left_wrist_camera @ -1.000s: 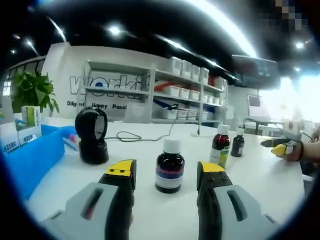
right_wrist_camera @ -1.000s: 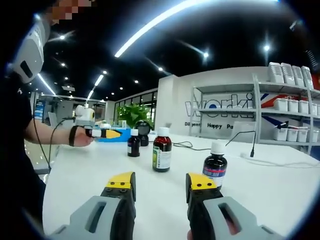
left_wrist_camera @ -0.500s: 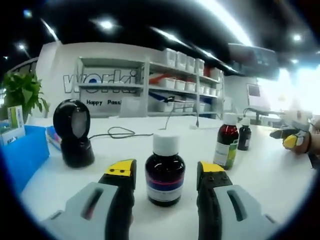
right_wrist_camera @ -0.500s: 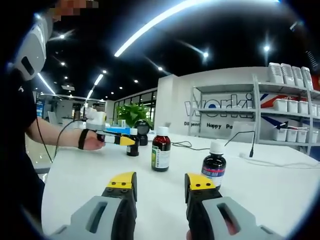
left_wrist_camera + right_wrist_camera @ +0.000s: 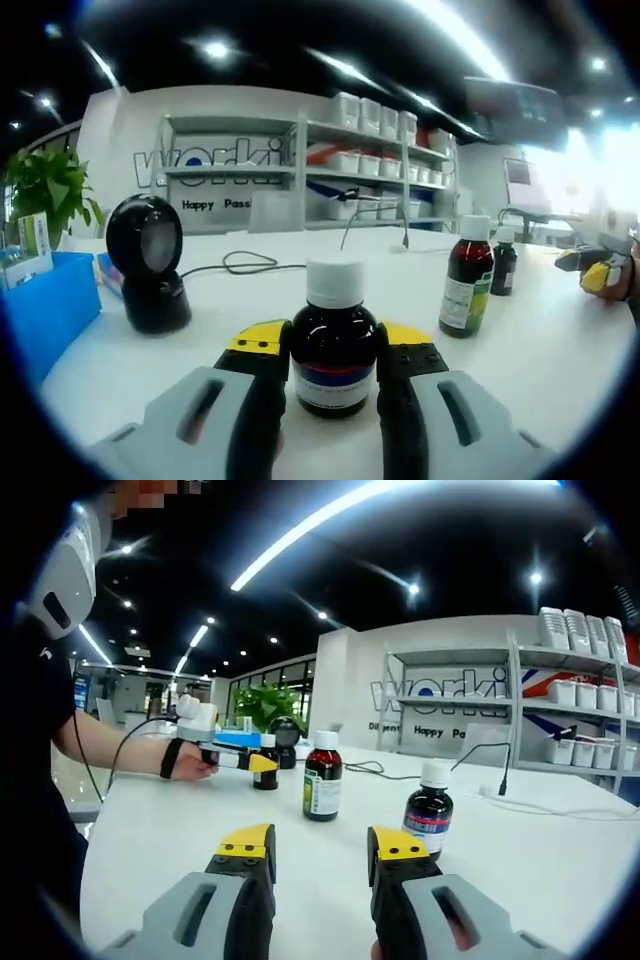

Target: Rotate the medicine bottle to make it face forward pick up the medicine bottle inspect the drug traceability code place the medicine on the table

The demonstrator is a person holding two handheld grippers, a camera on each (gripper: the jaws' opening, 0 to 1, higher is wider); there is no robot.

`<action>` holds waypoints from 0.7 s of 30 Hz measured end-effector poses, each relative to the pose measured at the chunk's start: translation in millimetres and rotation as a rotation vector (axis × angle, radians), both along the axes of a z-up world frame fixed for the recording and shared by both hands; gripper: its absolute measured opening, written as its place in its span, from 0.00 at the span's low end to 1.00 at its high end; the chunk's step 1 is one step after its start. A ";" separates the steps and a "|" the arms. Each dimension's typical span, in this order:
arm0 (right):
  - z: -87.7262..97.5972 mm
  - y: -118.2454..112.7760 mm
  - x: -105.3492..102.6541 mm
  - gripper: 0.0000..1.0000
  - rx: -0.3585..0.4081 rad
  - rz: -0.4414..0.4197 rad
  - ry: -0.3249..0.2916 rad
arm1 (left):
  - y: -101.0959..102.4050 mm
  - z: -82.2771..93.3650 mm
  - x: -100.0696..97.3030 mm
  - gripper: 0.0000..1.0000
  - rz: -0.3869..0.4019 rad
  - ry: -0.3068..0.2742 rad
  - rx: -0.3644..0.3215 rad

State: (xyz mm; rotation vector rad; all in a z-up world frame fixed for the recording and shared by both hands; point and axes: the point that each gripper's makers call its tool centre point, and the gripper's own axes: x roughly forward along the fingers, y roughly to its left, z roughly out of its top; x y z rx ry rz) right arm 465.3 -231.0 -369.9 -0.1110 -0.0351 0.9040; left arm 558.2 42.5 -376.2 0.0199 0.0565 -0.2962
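Dark glass medicine bottle [image 5: 334, 350] pinched mid-body by left gripper [image 5: 330, 352]; probably smooth, slippery, breakable, so grip at label. Right gripper [image 5: 310, 845] spread, holding nothing.

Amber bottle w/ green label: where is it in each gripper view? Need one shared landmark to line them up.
Left gripper view: the amber bottle stands upright on the table, right of centre, beyond the dark bottle in the foreground.
Right gripper view: the same bottle stands just left of centre, in the middle distance.
Shared landmark: the "worki" wall lettering behind the shelves, upper left in the left gripper view, right of centre in the right gripper view.
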 end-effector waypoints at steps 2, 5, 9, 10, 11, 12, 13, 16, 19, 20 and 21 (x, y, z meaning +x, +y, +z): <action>0.1 0.2 -0.2 0.32 -0.001 -0.001 -0.002 | -0.9 -1.2 0.2 0.25 -0.004 -0.006 -0.001; -0.5 0.7 -0.4 0.32 -0.006 0.000 -0.004 | -1.9 -0.8 -2.1 0.25 0.000 -0.010 -0.005; -0.9 1.0 -0.7 0.32 -0.011 0.000 -0.006 | -3.4 -0.5 -5.3 0.24 0.000 -0.006 -0.009; -0.9 0.9 -0.6 0.32 -0.011 -0.001 -0.006 | -3.8 -0.4 -5.9 0.24 -0.001 -0.006 -0.009; -0.8 0.9 -0.6 0.32 -0.011 -0.002 -0.006 | -3.8 -0.2 -6.1 0.24 0.000 -0.005 -0.010; -0.9 0.7 -0.5 0.32 -0.012 -0.003 -0.007 | -3.9 0.0 -6.1 0.24 -0.001 -0.004 -0.011; -0.9 0.7 -0.5 0.32 -0.012 -0.003 -0.007 | -4.4 0.2 -6.5 0.24 -0.001 -0.003 -0.011; -0.3 0.2 -0.1 0.32 -0.008 -0.006 -0.006 | -6.7 3.7 -10.9 0.24 -0.003 -0.013 -0.002; 0.2 -0.1 0.1 0.32 -0.004 -0.007 -0.004 | -13.4 13.6 -18.3 0.24 -0.014 -0.037 0.003; 0.2 0.0 0.0 0.32 -0.004 -0.007 -0.004 | -15.9 16.5 -20.7 0.24 -0.020 -0.044 0.007; 0.1 0.2 -0.2 0.32 -0.005 -0.007 -0.005 | -18.7 19.1 -23.0 0.24 -0.027 -0.049 0.009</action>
